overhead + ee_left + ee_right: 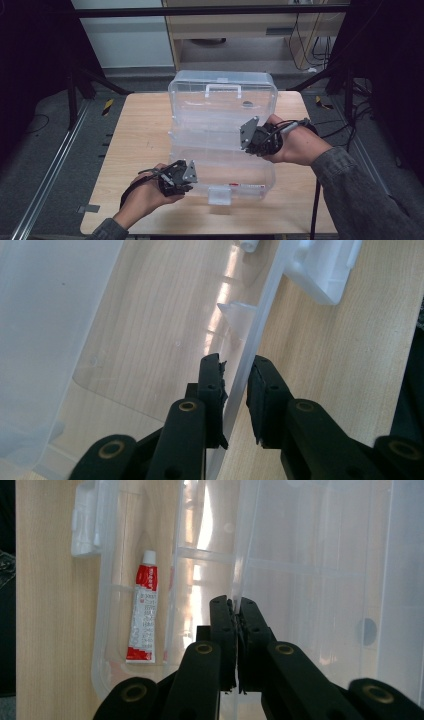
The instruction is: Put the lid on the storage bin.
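A clear plastic storage box (222,165) lies on the wooden table (140,145), and its lid (222,97) stands up at the back. My left gripper (194,186) is at the box's near left corner. Its jaws straddle the front wall (260,320) and press on it from both sides, as the left gripper view (235,367) shows. My right gripper (246,142) reaches in from the right and is shut on a thin clear inner edge (240,555), with the jaws (233,602) nearly touching. A red and white tube (142,615) lies inside the box by the front wall (247,186).
A white latch (220,195) hangs off the box's front, near the table's front edge. The lid carries a white handle (223,90). Black frame legs and cables stand on the floor around the table. Bare wood lies to the left of the box.
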Demonstrator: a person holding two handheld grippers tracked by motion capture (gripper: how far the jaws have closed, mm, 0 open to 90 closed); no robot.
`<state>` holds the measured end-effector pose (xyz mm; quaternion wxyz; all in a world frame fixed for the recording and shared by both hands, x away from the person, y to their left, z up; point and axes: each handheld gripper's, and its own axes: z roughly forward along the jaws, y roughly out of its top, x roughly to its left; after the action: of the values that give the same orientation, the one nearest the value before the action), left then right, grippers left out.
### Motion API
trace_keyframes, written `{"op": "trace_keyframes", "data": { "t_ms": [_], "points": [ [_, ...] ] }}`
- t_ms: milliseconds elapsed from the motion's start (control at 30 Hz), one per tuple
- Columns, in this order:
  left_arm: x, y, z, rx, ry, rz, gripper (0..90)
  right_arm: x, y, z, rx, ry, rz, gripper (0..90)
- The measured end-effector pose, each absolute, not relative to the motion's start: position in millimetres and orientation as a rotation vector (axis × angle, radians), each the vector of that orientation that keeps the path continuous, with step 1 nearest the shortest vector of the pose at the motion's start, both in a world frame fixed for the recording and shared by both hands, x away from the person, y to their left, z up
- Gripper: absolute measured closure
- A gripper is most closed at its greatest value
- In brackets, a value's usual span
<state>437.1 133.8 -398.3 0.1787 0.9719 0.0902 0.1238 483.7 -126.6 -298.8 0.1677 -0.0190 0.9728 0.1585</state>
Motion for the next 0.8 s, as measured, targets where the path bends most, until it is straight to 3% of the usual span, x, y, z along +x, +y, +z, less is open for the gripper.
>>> {"op": "trace_keyframes", "data": {
  "t_ms": [800],
  "points": [
    [429,133,-400,2.721,0.258,0.361,77.0,473,-128,-306,-0.083,2.801,0.444,87.4]
  ]
}}
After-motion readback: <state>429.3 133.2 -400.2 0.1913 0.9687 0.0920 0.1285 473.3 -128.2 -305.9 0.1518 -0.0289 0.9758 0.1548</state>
